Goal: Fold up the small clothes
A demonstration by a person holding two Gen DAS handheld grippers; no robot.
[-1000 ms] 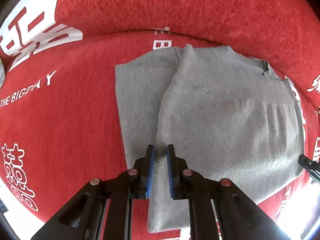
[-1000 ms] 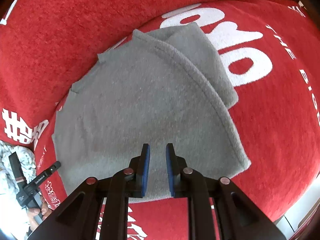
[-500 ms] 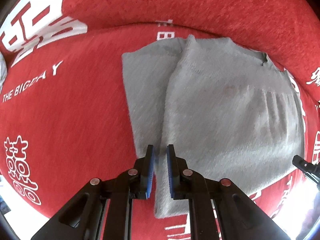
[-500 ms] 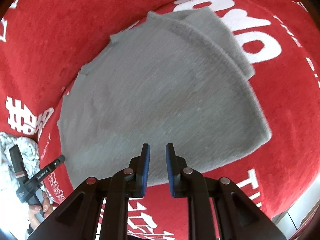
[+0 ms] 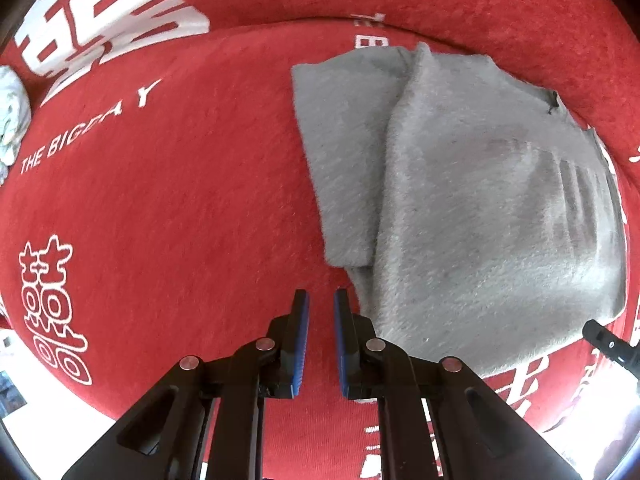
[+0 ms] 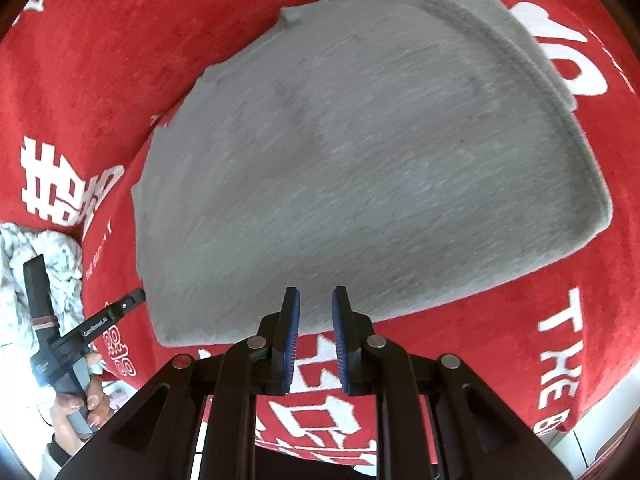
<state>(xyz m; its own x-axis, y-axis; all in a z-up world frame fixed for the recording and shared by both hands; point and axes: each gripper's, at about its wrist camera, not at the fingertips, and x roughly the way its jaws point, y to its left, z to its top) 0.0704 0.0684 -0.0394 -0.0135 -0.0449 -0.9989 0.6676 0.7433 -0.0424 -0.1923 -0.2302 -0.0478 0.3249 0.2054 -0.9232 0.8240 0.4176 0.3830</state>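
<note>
A grey knit garment [image 5: 472, 208] lies folded on the red cloth, one layer over another that sticks out at its left. It also fills the right wrist view [image 6: 360, 152]. My left gripper [image 5: 320, 300] hangs over bare red cloth just left of the garment's near corner, jaws a little apart and empty. My right gripper [image 6: 316, 296] hovers over the garment's near edge, jaws a little apart and empty. The left gripper also shows in the right wrist view [image 6: 128, 304], by the garment's left edge.
The red cloth [image 5: 160, 200] with white characters and lettering covers the surface and rises at the back. A pale crumpled cloth [image 6: 48, 256] lies at the far left. The surface's front edge [image 6: 592, 432] runs near the lower right.
Both grippers have pulled back toward me and off the garment. The left one has shifted left, from over the garment's fold to bare red cloth. The garment lies still.
</note>
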